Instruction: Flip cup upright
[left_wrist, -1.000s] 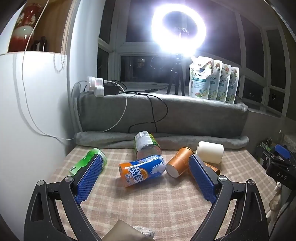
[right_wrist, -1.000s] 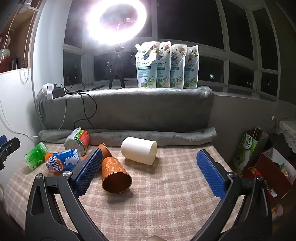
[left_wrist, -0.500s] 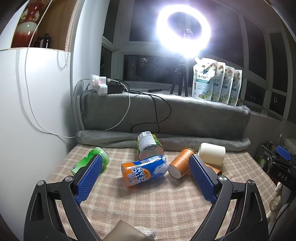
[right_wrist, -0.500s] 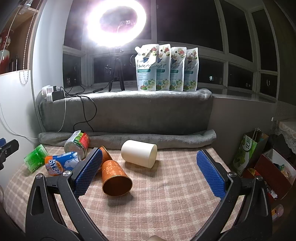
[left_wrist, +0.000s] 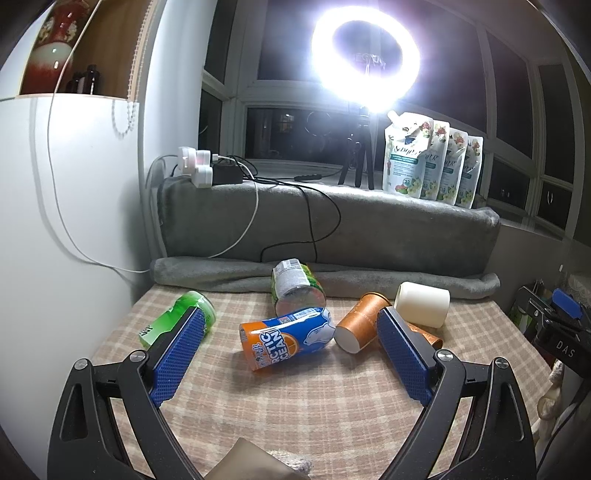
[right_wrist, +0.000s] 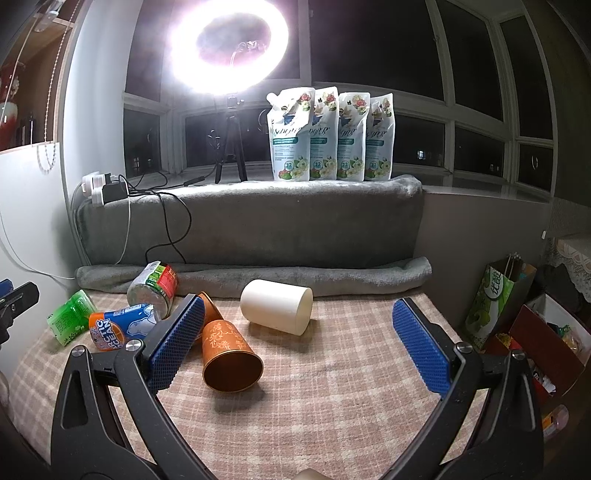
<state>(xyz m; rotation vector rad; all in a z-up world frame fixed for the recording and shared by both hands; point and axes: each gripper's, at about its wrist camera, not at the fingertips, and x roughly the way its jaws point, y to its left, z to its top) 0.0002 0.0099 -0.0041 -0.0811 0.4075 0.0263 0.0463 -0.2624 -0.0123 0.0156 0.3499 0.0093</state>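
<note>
Up front in the left wrist view, we see our left gripper (left_wrist: 290, 345) spread wide with nothing between its blue pads (left_wrist: 177, 354). It hangs above the checked tablecloth (left_wrist: 314, 406). Framed between the pads lies an orange and blue can (left_wrist: 286, 338) on its side. Just right of it, and seemingly touching it, lies an orange paper cup (left_wrist: 360, 323) on its side, its white bottom toward us. A cream cup (left_wrist: 421, 304) lies on its side behind the right pad. A second, copper-coloured cup (left_wrist: 424, 334) peeks out beside that pad, mostly hidden. A green can (left_wrist: 177, 321) lies partly behind the left pad, and a glass jar (left_wrist: 295, 288) is tipped over against the grey blanket roll (left_wrist: 369, 284). At the right edge we glimpse the right gripper (left_wrist: 557, 325), too cropped to judge there.

Turning to the right wrist view, our right gripper (right_wrist: 299, 341) is likewise spread wide and holds nothing. The copper cup (right_wrist: 229, 358) lies on its side near the left pad (right_wrist: 175, 347), its open mouth facing us and slightly right. The cream cup (right_wrist: 275, 312) lies on its side behind it, apart from it, mouth to the right. The orange paper cup (right_wrist: 210, 312) shows only partly behind the left pad. Farther left we see the can (right_wrist: 122, 325), the jar (right_wrist: 153, 286) and the green can (right_wrist: 70, 317). Four refill pouches (right_wrist: 330, 134) stand on the grey ledge under the ring light (right_wrist: 229, 44).
</note>
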